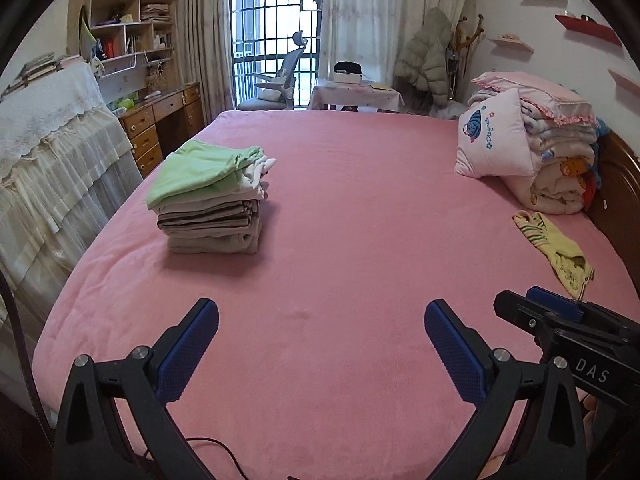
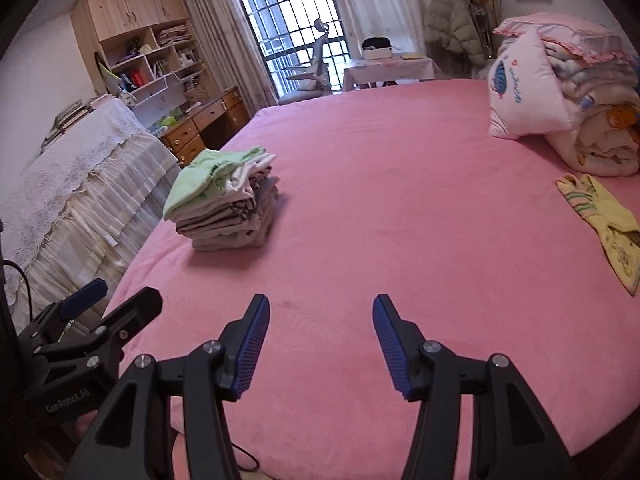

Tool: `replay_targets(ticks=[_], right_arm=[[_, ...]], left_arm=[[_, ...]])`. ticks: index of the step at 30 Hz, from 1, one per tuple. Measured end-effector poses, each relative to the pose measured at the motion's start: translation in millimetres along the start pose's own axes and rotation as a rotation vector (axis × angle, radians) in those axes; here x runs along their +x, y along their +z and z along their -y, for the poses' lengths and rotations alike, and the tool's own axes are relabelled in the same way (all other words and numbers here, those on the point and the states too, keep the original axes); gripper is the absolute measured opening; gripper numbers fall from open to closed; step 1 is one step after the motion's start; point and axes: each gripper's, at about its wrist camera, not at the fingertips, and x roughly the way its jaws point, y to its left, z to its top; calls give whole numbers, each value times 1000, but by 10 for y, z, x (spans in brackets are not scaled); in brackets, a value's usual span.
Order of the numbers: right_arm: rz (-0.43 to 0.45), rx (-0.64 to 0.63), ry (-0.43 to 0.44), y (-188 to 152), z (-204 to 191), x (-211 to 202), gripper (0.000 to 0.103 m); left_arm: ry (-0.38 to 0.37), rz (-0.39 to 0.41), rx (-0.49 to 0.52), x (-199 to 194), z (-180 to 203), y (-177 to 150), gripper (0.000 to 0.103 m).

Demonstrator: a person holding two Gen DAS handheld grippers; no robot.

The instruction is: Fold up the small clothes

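Observation:
A stack of folded small clothes (image 1: 212,200) with a light green piece on top sits on the left of the pink bed (image 1: 340,240); it also shows in the right wrist view (image 2: 226,204). A small yellow garment (image 1: 556,248) lies unfolded at the right, near the bedding; the right wrist view shows it too (image 2: 604,224). My left gripper (image 1: 322,316) is open and empty above the near edge of the bed. My right gripper (image 2: 320,312) is open and empty beside it, and shows at the right of the left wrist view (image 1: 532,304).
A pink pillow (image 1: 492,140) and a pile of folded quilts (image 1: 560,160) stand at the bed's far right by the headboard. A lace-covered piece of furniture (image 1: 52,152) and a wooden desk (image 1: 160,124) stand left of the bed. A chair (image 1: 280,76) is by the window.

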Motion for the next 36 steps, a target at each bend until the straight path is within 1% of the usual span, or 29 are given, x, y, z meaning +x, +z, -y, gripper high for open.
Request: replay_targets(ticks=[2,4,8,12,16,19,25,36], right_arm=[[-2,-6,-34,-109,41,-60,54],[-10,-10,-65,-213,66,-97,55],[-35,4,-78,-397,100,-146,55],[-38,-19,-93,-484,48,-204,55],[-9,-47,-100,-477,-18,-308,55],[18,-48,-125,-485,-6,-386,55],[16,-40,-133,-517,28,-435,55],[35,-37,-149,-555,27,-542,55]], left_arm=[[18,-2,6,-69,60,-97,102],[30,-21,-3,-106,108,-202,102],[20,-91,-40,-75,136,-331,102],[35,-124,-48,-64,176,-376,102],[25,-118,-35,-99,235,-360,102],[26,-115,-28,-113,260,-353,102],[21,-128,-26,-112,284,-358,102],[6,-113,-14,-179,304,-368,102]])
